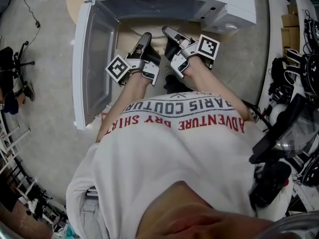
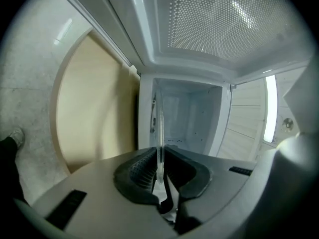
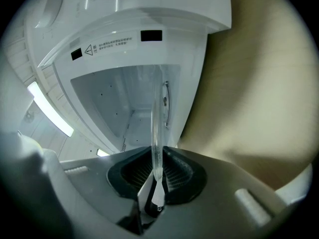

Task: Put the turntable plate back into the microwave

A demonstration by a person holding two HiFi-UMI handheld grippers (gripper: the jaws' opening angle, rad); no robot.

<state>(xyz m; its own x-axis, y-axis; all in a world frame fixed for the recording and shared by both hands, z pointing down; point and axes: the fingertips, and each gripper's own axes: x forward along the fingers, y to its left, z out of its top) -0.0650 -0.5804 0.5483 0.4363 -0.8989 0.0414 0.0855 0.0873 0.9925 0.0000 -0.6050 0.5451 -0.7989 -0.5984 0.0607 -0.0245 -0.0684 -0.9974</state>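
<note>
— Where is the turntable plate [image 2: 159,133]?

— In the air at the mouth of the microwave [image 1: 219,4], carried from both sides. The left tongs [image 2: 159,171] are closed on one part of its rim and the right tongs [image 3: 155,176] on another. Each gripper view shows the clear glass edge-on, pinched between the ribbed pads.

— Any room around it?

— The door [image 1: 94,59] stands wide open to the person's left, clear of both tongs. Beyond the glass the white cavity [image 2: 187,118] is open to its back wall. In the left gripper view the plate's edge lines up near the cavity's side frame.

— And beneath?

— The rounded edge of the beige counter [image 2: 94,103] curves beside the microwave, with grey floor [image 1: 45,83] past it. How far in the plate reaches, I cannot tell.
</note>
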